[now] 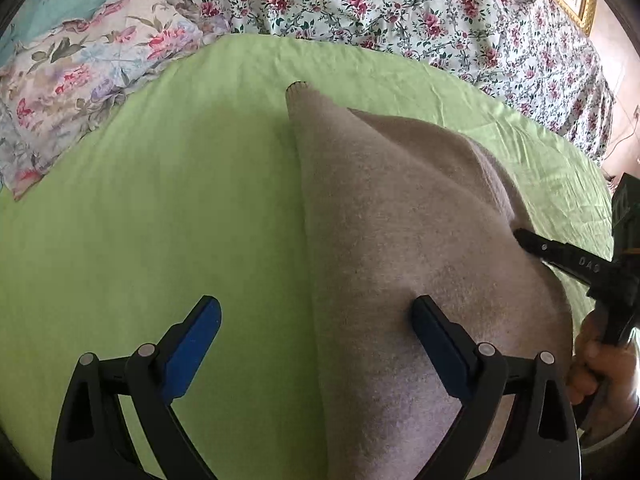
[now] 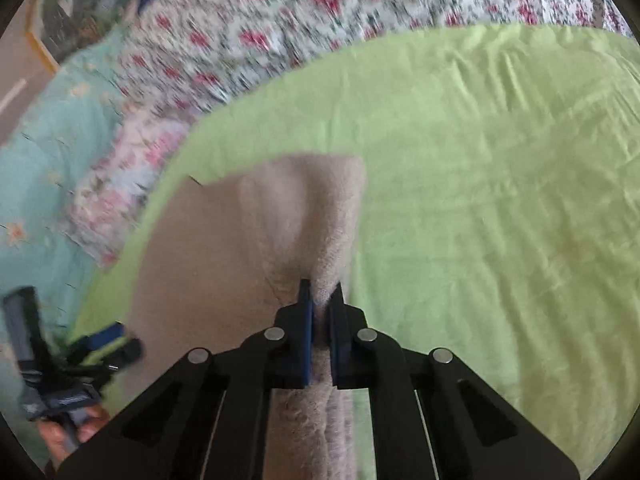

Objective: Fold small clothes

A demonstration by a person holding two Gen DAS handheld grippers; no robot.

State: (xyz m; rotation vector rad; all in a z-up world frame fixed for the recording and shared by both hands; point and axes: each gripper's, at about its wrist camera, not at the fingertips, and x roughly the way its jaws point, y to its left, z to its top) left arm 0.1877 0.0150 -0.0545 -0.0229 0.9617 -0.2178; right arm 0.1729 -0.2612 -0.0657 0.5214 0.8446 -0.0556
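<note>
While the right hand-held gripper pinches the beige garment, it lies on the green sheet. Left hand-held gripper gapes wide, straddling the garment's edge.

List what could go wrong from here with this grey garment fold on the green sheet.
1. The right gripper pinches only a narrow bunched ridge of the grey garment, so the cloth may slip out or drag unevenly.
2. The left gripper stands with jaws wide, straddling the garment's edge and gripping nothing; lifting now would pull one side only and skew the fold.
3. The green sheet is loose and wrinkled, so a low grab might catch it too.
</note>
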